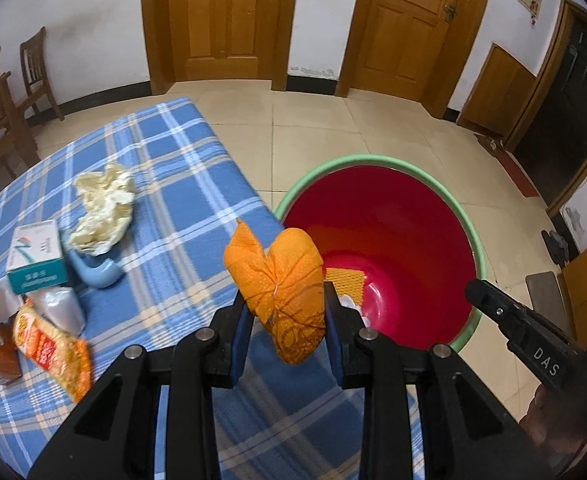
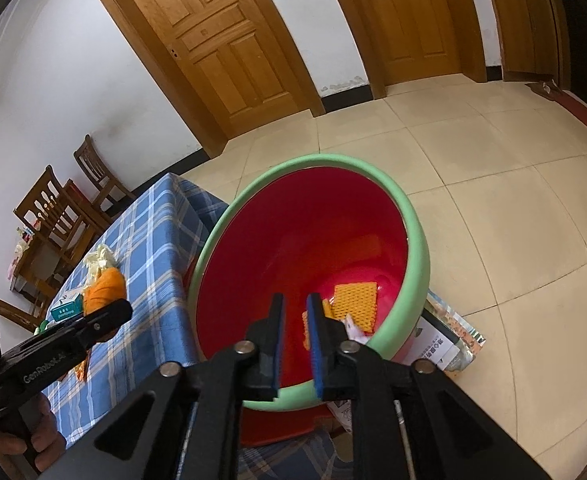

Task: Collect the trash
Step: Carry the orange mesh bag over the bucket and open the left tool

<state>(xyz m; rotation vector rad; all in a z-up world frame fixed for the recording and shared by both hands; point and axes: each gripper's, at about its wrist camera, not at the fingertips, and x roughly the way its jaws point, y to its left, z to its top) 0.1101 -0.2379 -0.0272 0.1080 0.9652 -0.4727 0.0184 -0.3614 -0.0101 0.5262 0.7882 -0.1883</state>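
Left gripper (image 1: 289,312), lower centre of the left wrist view: jaws are clamping an orange crumpled wrapper (image 1: 281,280), pads pressing on both its sides; wrapper is sticking up above the fingertips, at the table edge just left of the bin rim. Right gripper (image 2: 295,320), lower centre of the right wrist view: jaws are standing slightly apart w/ a narrow gap, nothing betw. them; tips are hanging over the bin mouth. Red bin w/ green rim (image 1: 377,160), centre-right of frame, is sitting on the tiled floor beside the table; inside, at the bottom, an orange patterned packet (image 2: 355,304) and a white scrap (image 2: 351,326) are lying. Table w/ blue plaid cloth (image 1: 181,184), left half of frame, is carrying more trash: crumpled yellowish paper (image 1: 103,210), teal-and-white box (image 1: 35,256), orange snack bag (image 1: 53,350), all well left of the gripper. A printed bag (image 2: 449,340) is lying on the floor, lower right, partly under the bin.
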